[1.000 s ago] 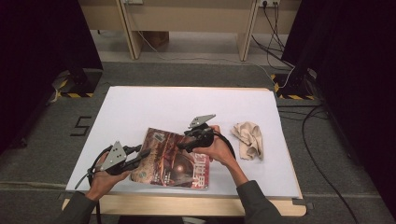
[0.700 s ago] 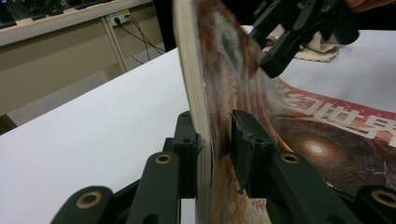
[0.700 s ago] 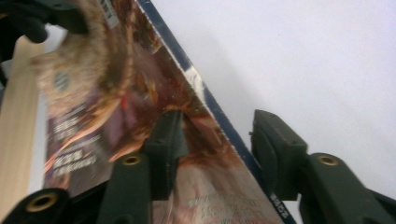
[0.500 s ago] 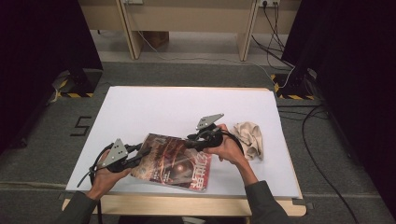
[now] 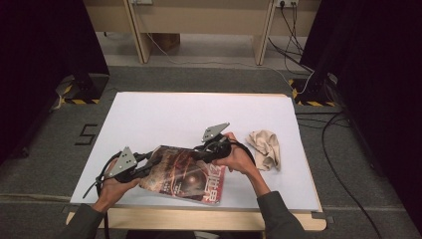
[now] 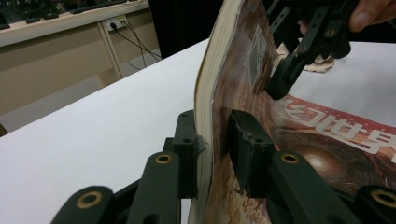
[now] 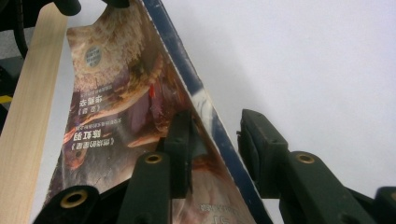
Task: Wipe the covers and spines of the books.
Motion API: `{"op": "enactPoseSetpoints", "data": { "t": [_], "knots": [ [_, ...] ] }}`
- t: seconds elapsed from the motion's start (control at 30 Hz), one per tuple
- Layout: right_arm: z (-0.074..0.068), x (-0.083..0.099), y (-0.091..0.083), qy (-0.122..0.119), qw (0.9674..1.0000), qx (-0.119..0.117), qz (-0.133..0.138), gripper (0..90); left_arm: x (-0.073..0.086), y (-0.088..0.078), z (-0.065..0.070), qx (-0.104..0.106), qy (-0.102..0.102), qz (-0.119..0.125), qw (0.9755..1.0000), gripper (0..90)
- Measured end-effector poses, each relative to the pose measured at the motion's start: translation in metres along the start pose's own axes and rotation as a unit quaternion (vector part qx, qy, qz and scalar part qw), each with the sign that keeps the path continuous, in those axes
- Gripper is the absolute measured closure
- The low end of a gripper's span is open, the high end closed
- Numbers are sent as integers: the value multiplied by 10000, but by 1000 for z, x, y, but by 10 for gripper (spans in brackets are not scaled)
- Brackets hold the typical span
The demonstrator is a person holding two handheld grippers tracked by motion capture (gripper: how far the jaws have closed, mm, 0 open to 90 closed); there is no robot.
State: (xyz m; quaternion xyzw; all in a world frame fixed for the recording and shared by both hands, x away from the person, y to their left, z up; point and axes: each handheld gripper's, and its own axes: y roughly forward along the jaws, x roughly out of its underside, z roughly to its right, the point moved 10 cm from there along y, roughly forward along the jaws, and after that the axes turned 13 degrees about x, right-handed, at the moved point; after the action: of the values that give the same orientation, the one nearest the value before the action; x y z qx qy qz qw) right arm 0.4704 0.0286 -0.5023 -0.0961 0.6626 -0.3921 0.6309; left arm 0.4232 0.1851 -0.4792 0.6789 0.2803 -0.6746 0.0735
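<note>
A magazine (image 5: 186, 174) with a dark reddish cover is near the table's front edge, tilted up off the surface. My left gripper (image 5: 145, 167) is shut on its left edge; in the left gripper view both pads (image 6: 243, 140) press the magazine (image 6: 238, 70). My right gripper (image 5: 205, 152) is at the far edge. Its jaws have just been closing around the magazine's blue spine (image 7: 205, 112). One pad (image 7: 180, 135) lies against the cover, while the other stands a little apart from the spine. The left gripper view also catches the right gripper (image 6: 299, 56).
A crumpled beige cloth (image 5: 266, 148) lies on the white table (image 5: 199, 114) right of my right hand. The table's wooden front edge (image 5: 199, 219) runs just below the magazine. Desk legs and cables are on the floor behind.
The right gripper's jaws have narrowed around the magazine's far edge, and the magazine has tilted a little. The left gripper keeps its hold in the same place.
</note>
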Motion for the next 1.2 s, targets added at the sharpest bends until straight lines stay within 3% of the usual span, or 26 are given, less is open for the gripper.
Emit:
{"op": "enactPoseSetpoints", "data": {
  "t": [0.1, 0.27, 0.43, 0.77, 1.0, 1.2],
  "knots": [
    [-6, 0, 8, -197, 9997, 1, -153, 679, 0, 0, 0, -36, 16, -38, 10000, 723],
    [-9, -4, 3, -164, 9997, -49, -179, 723, 2, -2, -4, -69, -118, 0, 9999, 705],
    [-11, -4, 1, -312, 9993, -29, -214, 760, 6, -1, -7, -157, -251, -60, 9995, 667],
    [-15, -6, -2, -629, 9970, 137, -437, 794, 11, 0, -11, -269, -328, -133, 9990, 593],
    [-18, -12, -7, -661, 9970, 158, -364, 824, 13, -1, -14, -379, -357, -130, 9986, 532],
    [-13, -15, -14, -660, 9964, 263, -472, 840, 13, -8, -17, -413, -425, -55, 9982, 504]
  ]
}}
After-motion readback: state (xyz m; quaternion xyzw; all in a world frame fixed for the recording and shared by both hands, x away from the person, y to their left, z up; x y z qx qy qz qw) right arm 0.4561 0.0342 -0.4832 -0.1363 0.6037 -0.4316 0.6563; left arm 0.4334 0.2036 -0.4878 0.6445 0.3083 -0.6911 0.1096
